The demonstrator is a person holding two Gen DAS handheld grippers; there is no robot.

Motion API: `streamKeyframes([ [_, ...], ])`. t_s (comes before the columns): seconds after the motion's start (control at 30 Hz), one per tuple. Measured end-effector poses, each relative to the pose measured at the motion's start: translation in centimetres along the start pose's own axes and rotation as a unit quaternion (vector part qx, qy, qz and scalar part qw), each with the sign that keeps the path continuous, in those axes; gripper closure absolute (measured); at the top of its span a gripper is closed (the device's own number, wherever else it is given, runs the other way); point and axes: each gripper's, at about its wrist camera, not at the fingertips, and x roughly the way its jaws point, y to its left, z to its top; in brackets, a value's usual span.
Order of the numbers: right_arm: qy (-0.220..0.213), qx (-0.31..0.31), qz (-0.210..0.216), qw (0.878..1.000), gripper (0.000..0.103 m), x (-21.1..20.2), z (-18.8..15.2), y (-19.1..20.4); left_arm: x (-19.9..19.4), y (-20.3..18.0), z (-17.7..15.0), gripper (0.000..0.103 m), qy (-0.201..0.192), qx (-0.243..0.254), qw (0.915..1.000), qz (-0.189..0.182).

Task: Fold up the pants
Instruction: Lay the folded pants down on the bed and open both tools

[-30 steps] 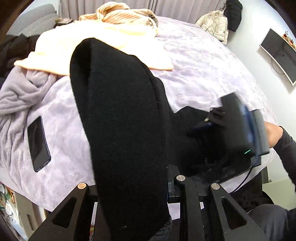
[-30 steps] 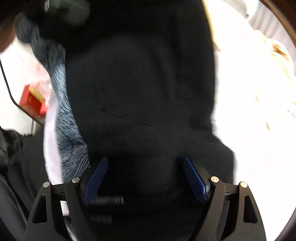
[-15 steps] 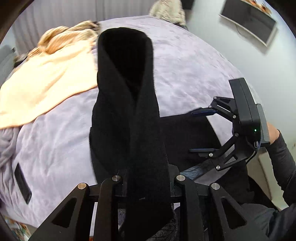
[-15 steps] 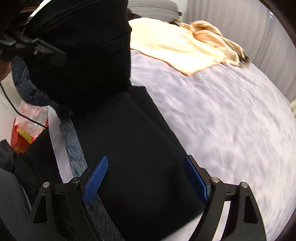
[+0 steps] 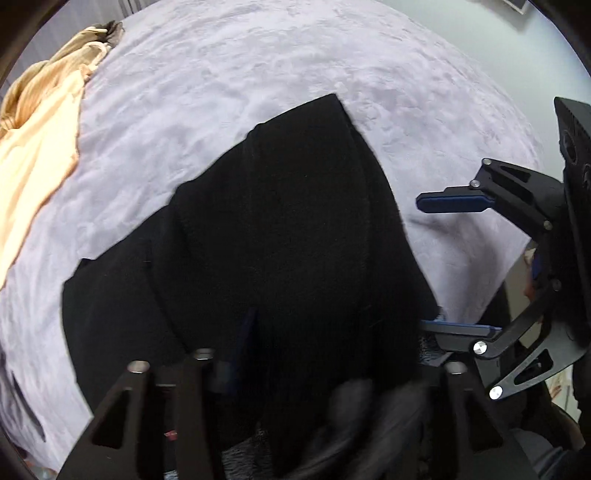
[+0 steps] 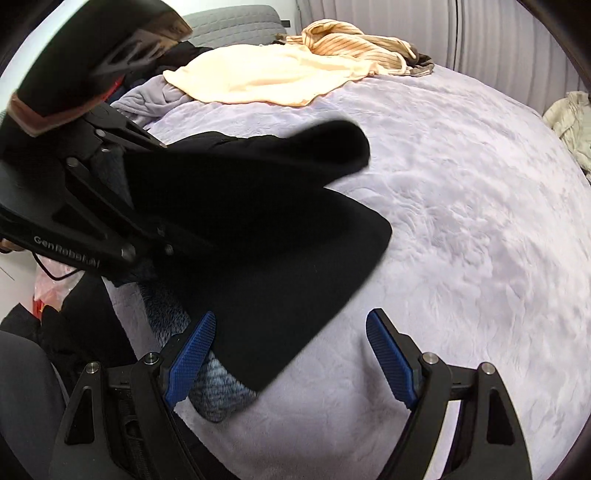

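Observation:
The black pants (image 5: 288,236) lie in layers on the lilac bedspread (image 5: 258,74) near its front edge. In the left wrist view the cloth covers my left gripper's fingers, so the jaws are hidden. In the right wrist view the left gripper (image 6: 155,236) reaches in from the left and a black fold (image 6: 325,147) hangs lifted from it over the flat layer (image 6: 288,266). My right gripper (image 6: 291,354) is open and empty, just right of the pants' edge. It also shows in the left wrist view (image 5: 454,262), jaws wide apart.
A cream blanket (image 6: 266,77) and a striped garment (image 6: 354,40) lie at the far side of the bed. A grey knit item (image 6: 218,387) pokes out under the pants at the front. A dark garment (image 5: 110,31) lies at the far left.
The left gripper has swung the lifted pants leg down and forward over the flat layer. The right gripper has drawn back to the right, off the pants, and stays open.

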Motion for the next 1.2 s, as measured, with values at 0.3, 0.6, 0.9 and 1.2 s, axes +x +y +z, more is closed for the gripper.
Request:
streamKeyframes([
  [0.3,-0.032,0.033,0.063,0.997,0.016,-1.6,-1.8,-1.3,-5.5,-1.0,-1.4,0.02,-0.054,0.02,0.9959,-0.07],
  [0.6,-0.059,0.112,0.155,0.98,0.011,-2.6,-2.2,-2.6,-6.1,9.8,-5.4,0.02,-0.117,-0.145,0.9821,0.028],
  [0.9,-0.021,0.15,0.102,0.983,0.021,1.9,0.8,-0.7,-1.3,15.6,-8.0,0.0,-0.13,-0.269,0.9542,0.015],
  [1.2,-0.032,0.207,0.104,0.972,0.046,1.2,-0.5,-2.5,-0.8,15.6,-8.6,0.0,-0.146,-0.251,0.9568,0.017],
])
